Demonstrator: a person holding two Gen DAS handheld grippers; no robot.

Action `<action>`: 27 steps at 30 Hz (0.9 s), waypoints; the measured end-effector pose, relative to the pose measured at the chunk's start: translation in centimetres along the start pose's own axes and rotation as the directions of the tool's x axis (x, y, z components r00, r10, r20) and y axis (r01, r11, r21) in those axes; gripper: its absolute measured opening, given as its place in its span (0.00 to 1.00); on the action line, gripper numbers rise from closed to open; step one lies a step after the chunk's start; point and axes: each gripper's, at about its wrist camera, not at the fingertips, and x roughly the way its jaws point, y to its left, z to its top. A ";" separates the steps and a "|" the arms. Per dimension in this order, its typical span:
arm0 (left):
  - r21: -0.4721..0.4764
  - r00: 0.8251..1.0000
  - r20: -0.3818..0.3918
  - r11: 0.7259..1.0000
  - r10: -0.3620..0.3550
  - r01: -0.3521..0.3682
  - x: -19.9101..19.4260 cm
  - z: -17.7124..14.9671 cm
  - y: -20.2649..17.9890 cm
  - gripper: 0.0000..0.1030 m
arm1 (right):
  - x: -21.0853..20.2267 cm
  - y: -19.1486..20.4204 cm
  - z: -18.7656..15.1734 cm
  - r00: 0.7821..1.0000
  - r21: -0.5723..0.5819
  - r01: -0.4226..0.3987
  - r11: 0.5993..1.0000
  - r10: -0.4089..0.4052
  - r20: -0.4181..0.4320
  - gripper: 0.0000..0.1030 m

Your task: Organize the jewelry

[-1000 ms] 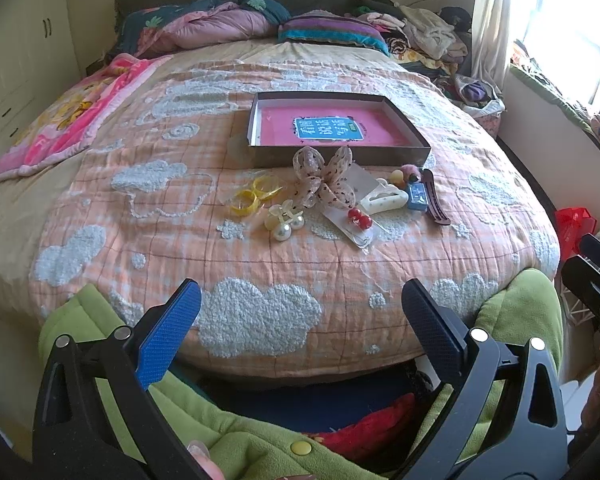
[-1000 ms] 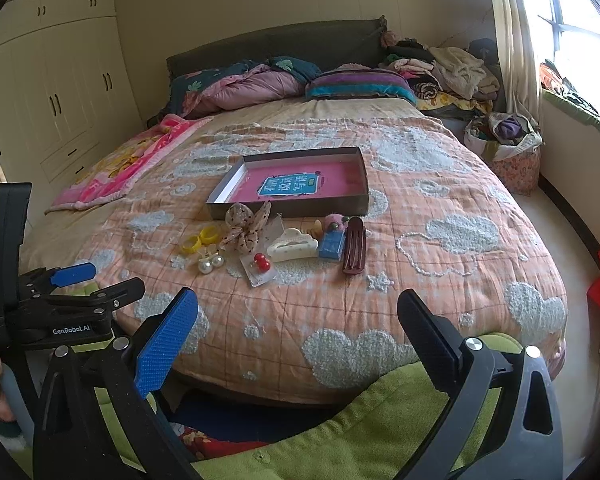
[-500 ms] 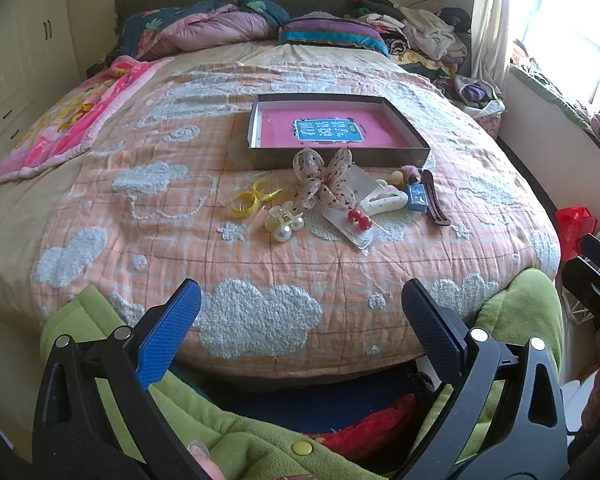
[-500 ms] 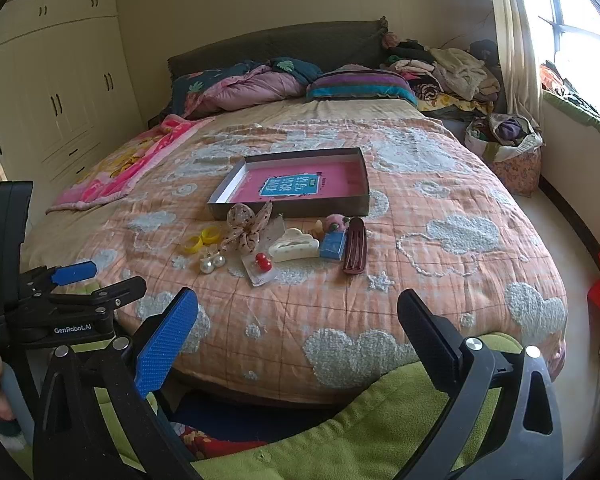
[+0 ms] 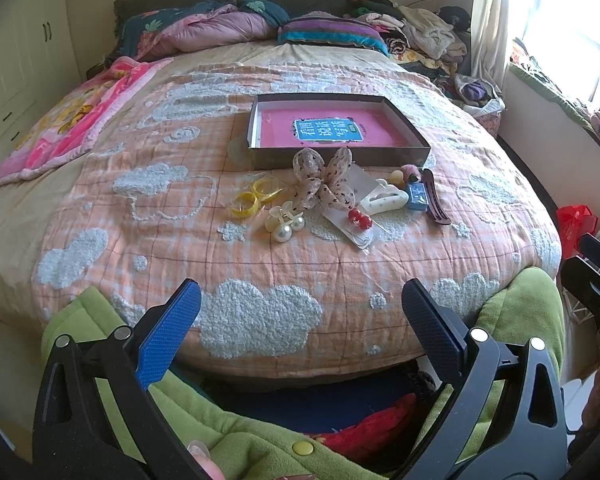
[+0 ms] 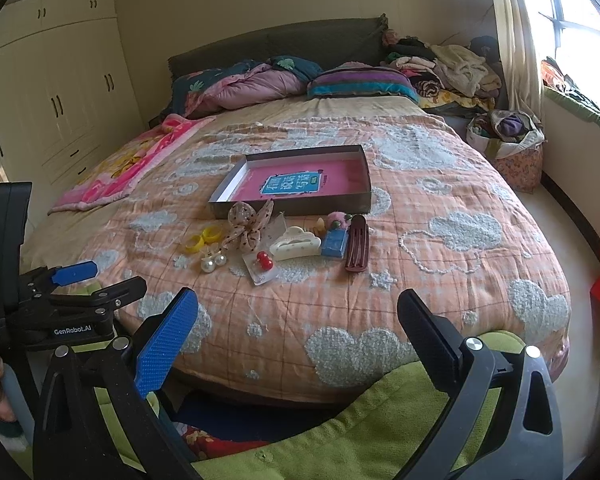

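Note:
A shallow box with a pink floor (image 5: 336, 130) (image 6: 296, 182) lies on the bed. In front of it lie a dotted fabric bow (image 5: 324, 184) (image 6: 250, 224), yellow rings (image 5: 256, 198) (image 6: 204, 238), pearl clips (image 5: 284, 226) (image 6: 212, 260), red bead earrings on a card (image 5: 358, 218) (image 6: 264, 261), a white claw clip (image 5: 384, 200) (image 6: 294, 244), a blue piece (image 5: 417, 197) (image 6: 335, 243) and a dark red clip (image 5: 436, 204) (image 6: 358, 248). My left gripper (image 5: 300, 320) and right gripper (image 6: 298, 328) are open and empty, at the near edge of the bed, well short of the jewelry.
The bed has an orange quilt with white clouds (image 5: 260, 280). Pillows and a clothes pile (image 6: 440, 64) sit at the head. A pink blanket (image 5: 72, 120) lies at left. Wardrobes (image 6: 60, 100) stand left, a window at right. The left gripper's body (image 6: 60, 304) shows beside mine.
Both grippers have crept slightly forward toward the bed; both stay open. Nothing on the bed has moved.

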 end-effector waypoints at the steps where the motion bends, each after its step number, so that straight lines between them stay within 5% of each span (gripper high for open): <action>1: 0.002 1.000 -0.001 1.000 0.000 0.000 0.0 -0.1 -0.1 0.91 | 0.0 0.0 0.0 1.000 0.003 -0.001 1.000 0.001 0.000 0.96; 27: -0.123 1.000 -0.008 0.992 0.014 -0.015 2.9 4.1 6.0 0.91 | 6.5 2.0 5.4 0.993 -0.073 -0.105 0.992 0.101 -0.057 0.96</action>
